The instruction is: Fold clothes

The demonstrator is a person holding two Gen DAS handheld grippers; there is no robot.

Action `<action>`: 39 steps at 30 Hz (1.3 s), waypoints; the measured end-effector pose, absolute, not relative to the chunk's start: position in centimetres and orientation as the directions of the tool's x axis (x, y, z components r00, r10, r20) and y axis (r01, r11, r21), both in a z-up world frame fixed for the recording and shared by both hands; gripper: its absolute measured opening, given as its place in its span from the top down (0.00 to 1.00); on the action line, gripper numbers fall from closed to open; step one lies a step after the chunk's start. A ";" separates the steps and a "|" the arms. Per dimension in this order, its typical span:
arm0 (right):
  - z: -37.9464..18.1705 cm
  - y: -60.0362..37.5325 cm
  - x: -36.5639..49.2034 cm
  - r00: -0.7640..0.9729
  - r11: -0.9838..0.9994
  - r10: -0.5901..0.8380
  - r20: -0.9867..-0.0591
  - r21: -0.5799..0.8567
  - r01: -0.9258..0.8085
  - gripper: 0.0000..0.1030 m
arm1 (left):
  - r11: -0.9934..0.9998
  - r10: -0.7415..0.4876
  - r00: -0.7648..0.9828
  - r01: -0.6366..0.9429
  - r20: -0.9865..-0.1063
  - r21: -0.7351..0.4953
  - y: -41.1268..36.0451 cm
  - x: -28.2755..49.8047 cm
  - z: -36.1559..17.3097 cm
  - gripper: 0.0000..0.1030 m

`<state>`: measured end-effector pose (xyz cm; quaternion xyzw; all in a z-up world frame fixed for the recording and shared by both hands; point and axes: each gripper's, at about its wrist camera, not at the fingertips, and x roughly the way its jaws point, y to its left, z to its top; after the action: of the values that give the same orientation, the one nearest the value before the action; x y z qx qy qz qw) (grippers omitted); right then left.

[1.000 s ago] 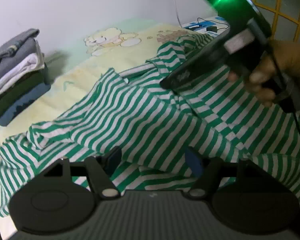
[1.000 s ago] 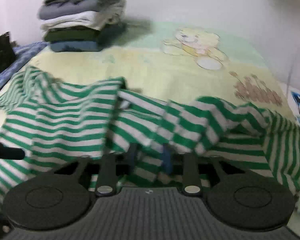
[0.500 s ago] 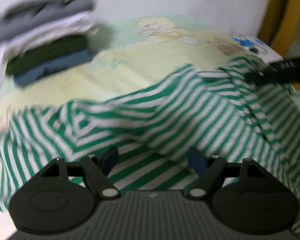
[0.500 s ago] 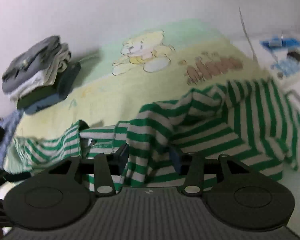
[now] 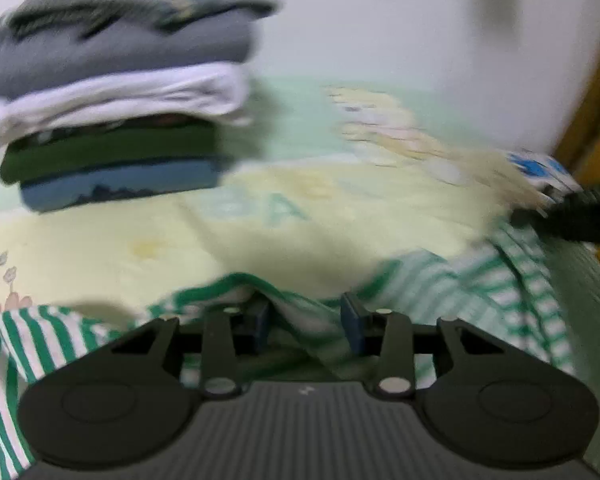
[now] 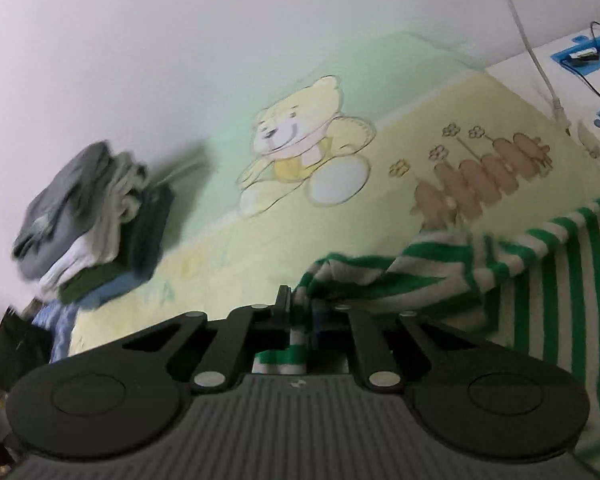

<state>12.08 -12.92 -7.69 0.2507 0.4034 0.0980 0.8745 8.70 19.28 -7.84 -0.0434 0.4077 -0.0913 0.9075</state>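
Our right gripper (image 6: 302, 320) is closing, clenched on the striped shirt (image 6: 400, 272) at lower centre. Our left gripper (image 5: 305, 314) is closing too, shirt fold between its jaws, pads not yet pressing.

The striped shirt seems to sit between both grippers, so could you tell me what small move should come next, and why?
Probably finish closing the left gripper. Its jaws are closing with a ridge of striped shirt between them, but a gap shows beside the cloth. The right gripper looks pinched on the shirt's edge and is closing too. With both ends gripped, the shirt could be lifted over the blanket evenly.
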 end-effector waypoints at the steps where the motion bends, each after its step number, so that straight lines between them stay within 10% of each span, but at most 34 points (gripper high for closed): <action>1: -8.1 -13.0 12.7 0.653 0.856 0.372 -0.660 0.515 0.033 0.90 | 0.983 -0.183 0.647 0.108 -0.740 -0.148 19.4 9.3 -8.2 0.63; 7: -9.2 -13.9 13.4 0.634 0.838 0.442 -0.634 0.544 -0.041 0.86 | 0.992 -0.125 0.661 0.094 -0.740 -0.083 18.9 7.5 -7.3 0.56; 12: -6.8 -15.9 9.5 0.629 0.838 0.490 -0.603 0.525 -0.150 0.58 | 0.989 -0.146 0.693 0.082 -0.706 -0.124 19.6 1.9 -5.0 0.41; 20: -8.6 -14.0 8.5 0.516 0.786 0.589 -0.622 0.589 -0.188 0.57 | 0.945 -0.322 0.574 0.152 -0.753 -0.288 15.8 0.4 -8.3 0.46; 23: -9.0 -12.8 9.8 0.498 0.759 0.625 -0.600 0.618 -0.208 0.86 | 0.930 -0.365 0.571 0.187 -0.735 -0.317 14.3 1.5 -8.7 0.67; 27: -8.3 -11.9 11.8 0.540 0.765 0.613 -0.576 0.605 -0.223 0.90 | 0.942 -0.336 0.608 0.219 -0.719 -0.255 13.2 4.1 -8.2 0.80; 32: -9.5 -11.4 14.3 0.540 0.837 0.528 -0.656 0.511 -0.197 0.90 | 0.930 -0.366 0.560 0.192 -0.743 -0.313 15.0 6.4 -9.1 0.68; 39: -6.3 -13.9 9.0 0.621 0.853 0.497 -0.605 0.473 -0.222 0.63 | 0.945 -0.326 0.558 0.210 -0.763 -0.250 17.0 1.8 -8.6 0.61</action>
<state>8.99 -13.87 -6.25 0.1794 0.3844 0.2037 0.8824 1.80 16.95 -8.61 -0.0653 0.4450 -0.1522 0.8801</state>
